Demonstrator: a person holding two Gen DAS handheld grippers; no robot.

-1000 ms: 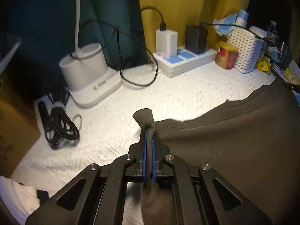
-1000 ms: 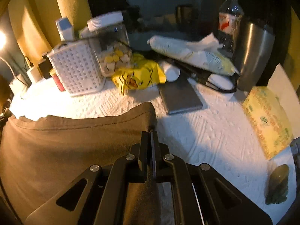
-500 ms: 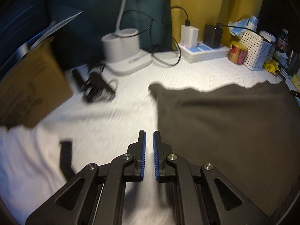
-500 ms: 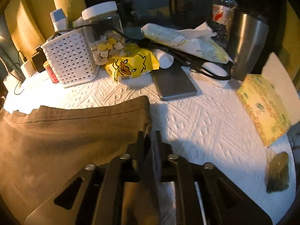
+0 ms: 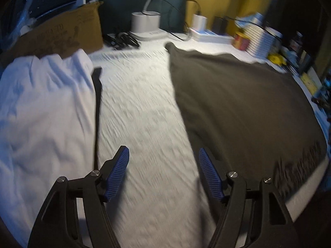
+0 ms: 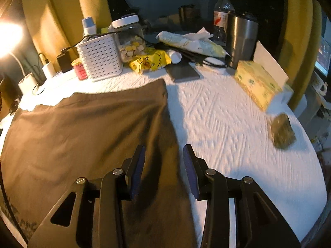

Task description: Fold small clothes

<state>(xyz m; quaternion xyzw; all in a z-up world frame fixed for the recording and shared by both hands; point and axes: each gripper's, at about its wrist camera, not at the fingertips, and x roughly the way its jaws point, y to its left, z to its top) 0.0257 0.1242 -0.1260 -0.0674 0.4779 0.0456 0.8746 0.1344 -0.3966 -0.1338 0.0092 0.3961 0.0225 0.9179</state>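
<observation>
Left wrist view is showing the left gripper (image 5: 163, 165) gaping wide, shirt (image 5: 238, 107) lying flat beside its right finger, so each jaw pair, right gripper (image 6: 163, 161) included, should be straddling a side edge squarely before pinching.

We see a table (image 5: 144, 111) under a white textured cover. On it a dark brown garment (image 5: 238, 107) lies spread flat, and a white garment (image 5: 41, 107) lies apart on the left. Along the far edge stand a cardboard box (image 5: 62, 35), a white lamp base (image 5: 144, 23), a bundle of black cable (image 5: 124, 39) and a power strip (image 5: 209, 37). Further right sit a white perforated basket (image 6: 99, 60), a red can (image 6: 79, 70), a yellow snack bag (image 6: 151, 61), a grey tablet (image 6: 182, 72), a steel tumbler (image 6: 242, 39) and a yellow tissue box (image 6: 258, 84).
</observation>
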